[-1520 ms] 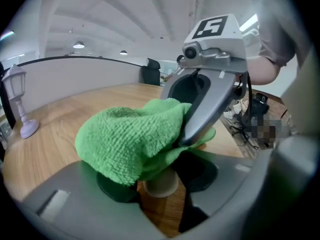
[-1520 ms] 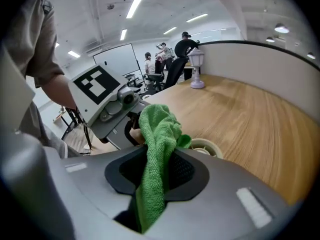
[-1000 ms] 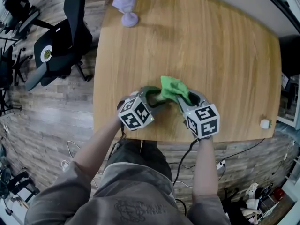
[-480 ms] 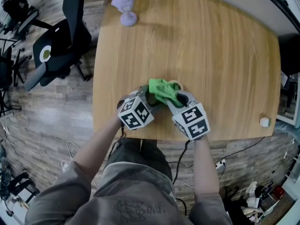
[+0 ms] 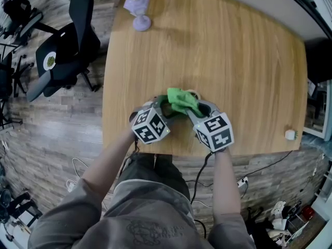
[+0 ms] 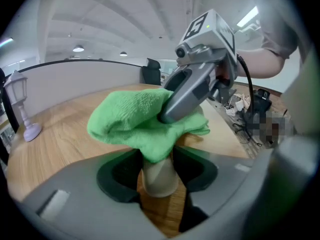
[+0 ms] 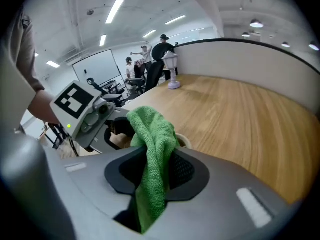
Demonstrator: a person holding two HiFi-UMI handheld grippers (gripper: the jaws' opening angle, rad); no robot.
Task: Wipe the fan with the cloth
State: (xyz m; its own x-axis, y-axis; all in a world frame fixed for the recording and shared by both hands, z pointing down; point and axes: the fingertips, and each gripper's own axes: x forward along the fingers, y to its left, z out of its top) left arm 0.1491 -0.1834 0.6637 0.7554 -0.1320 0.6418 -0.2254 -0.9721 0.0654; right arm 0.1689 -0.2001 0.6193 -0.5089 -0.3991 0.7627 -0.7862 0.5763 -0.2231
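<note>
1. Table (image 5: 249,61): round-cornered wood top; the landmark for all entries.
2. Chair (image 5: 72,40): black, on the floor off the table's far-left corner.
3. Left gripper (image 5: 165,109): at the table's near edge, about mid-width. Jaws clenched on the fan's beige stem.
4. Right gripper (image 5: 196,109): at the same near edge, just beside the left one. Jaws clamped on the cloth, which hangs through them.
5. Cloth (image 5: 181,100): green, bunched, above the table's near edge. It is draped over the top of the fan, between the two grippers.
6. Lamp (image 5: 136,9): small, lilac, on the table's far-left corner, well apart from the work.
7. Fan (image 6: 158,180): small, held off the table at its near edge. Only the stem and a pale rim show; the rest is under the cloth.

Step in hand, as judged: wiping, with the cloth in contact with the fan head.
Next move calls for: a steady left grip while the right drags the cloth across the head. It should not pull the fan loose.
</note>
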